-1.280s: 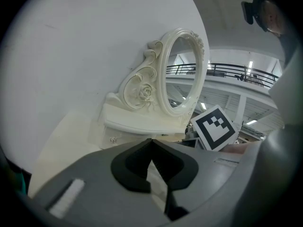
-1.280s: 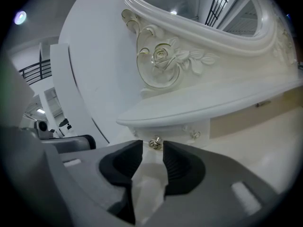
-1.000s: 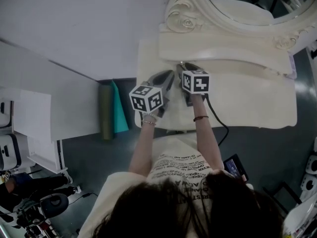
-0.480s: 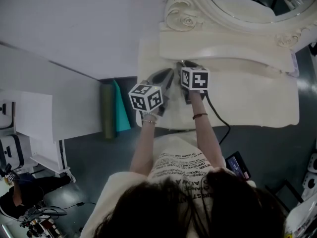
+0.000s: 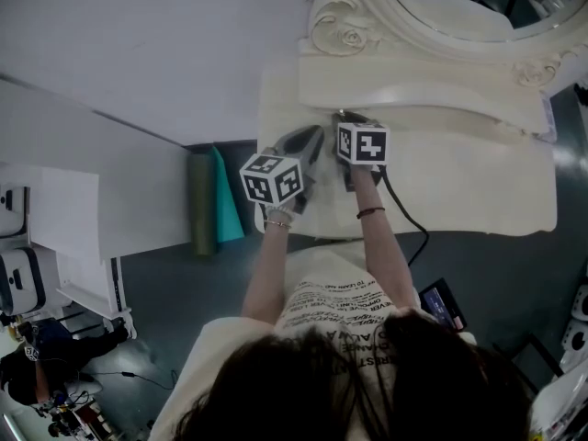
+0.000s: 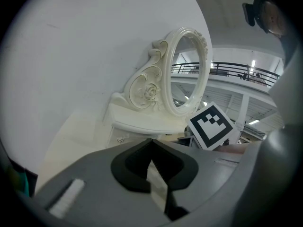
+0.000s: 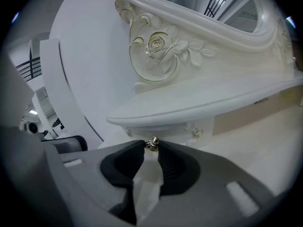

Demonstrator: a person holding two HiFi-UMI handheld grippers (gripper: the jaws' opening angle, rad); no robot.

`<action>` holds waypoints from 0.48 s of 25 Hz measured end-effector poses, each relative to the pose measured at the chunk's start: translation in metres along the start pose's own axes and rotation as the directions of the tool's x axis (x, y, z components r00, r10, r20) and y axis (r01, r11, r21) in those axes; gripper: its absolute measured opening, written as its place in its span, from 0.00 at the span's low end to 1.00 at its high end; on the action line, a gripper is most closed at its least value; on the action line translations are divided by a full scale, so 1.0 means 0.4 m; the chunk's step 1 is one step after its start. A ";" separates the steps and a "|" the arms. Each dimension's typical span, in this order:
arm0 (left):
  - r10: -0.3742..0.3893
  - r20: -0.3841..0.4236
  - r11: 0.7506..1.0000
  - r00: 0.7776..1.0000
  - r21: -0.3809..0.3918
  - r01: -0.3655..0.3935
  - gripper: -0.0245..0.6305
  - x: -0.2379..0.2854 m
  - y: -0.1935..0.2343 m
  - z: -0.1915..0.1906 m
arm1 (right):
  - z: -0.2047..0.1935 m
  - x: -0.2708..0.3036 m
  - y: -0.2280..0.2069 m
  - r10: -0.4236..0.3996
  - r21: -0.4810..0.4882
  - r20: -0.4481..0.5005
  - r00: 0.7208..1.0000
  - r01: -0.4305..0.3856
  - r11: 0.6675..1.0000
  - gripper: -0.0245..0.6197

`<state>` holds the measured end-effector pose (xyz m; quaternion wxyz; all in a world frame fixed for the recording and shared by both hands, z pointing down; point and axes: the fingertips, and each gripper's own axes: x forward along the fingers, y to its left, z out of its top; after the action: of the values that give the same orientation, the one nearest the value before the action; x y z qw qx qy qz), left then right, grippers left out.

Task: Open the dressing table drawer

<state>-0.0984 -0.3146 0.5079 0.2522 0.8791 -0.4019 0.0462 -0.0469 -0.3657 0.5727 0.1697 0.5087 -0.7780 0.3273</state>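
Table (image 5: 459, 182): at 1 o'clock in the head view, with the mirror (image 5: 441, 12) along its 12 o'clock edge.

Drawer (image 7: 177, 126): directly under the shelf (image 7: 203, 98) that carries the mirror. Its front looks pushed in.

Knob (image 7: 151, 143): small, metal, at the centre of the drawer front.

Right gripper (image 7: 151, 148): the jaws have just been closing. They are now clamped on the knob, one tip at its 9 o'clock side and one at its 3 o'clock side, both touching.

Left gripper (image 6: 151, 143): at 8 o'clock from the right gripper in the head view, over the table's left part. The jaw tips are together with nothing between them, and it touches nothing.

Cable (image 5: 404, 214): black, runs from the right gripper toward 5 o'clock.
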 end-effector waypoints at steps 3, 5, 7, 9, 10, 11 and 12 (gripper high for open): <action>0.001 -0.002 1.000 1.000 0.000 -0.001 0.04 -0.002 0.000 0.000 | 0.000 -0.001 0.000 0.000 0.002 -0.002 1.000 0.000 1.000 0.19; -0.002 -0.004 1.000 1.000 0.001 0.002 0.04 -0.003 0.000 -0.003 | -0.002 -0.001 0.001 0.001 0.003 -0.004 1.000 -0.001 1.000 0.19; -0.006 -0.006 1.000 1.000 0.001 0.006 0.04 -0.002 0.001 -0.004 | -0.002 0.000 0.002 0.002 0.002 -0.004 1.000 -0.002 1.000 0.19; -0.010 -0.008 1.000 1.000 0.002 0.010 0.04 -0.002 -0.002 -0.004 | -0.003 -0.002 0.002 0.002 0.002 -0.005 1.000 -0.002 1.000 0.19; -0.011 -0.008 1.000 1.000 0.003 0.011 0.04 -0.003 -0.003 -0.005 | -0.004 -0.004 0.003 0.002 0.002 -0.006 1.000 -0.002 1.000 0.19; -0.011 -0.009 1.000 1.000 0.004 0.011 0.04 -0.003 -0.005 -0.005 | -0.006 -0.005 0.003 0.003 0.004 -0.006 1.000 -0.003 1.000 0.19; -0.011 -0.009 1.000 1.000 0.005 0.012 0.04 -0.004 -0.006 -0.006 | -0.008 -0.007 0.004 0.004 0.005 -0.005 1.000 -0.004 1.000 0.19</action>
<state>-0.0974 -0.3109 0.5085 0.2521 0.8818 -0.3955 0.0500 -0.0474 -0.3614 0.5728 0.1699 0.5067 -0.7777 0.3310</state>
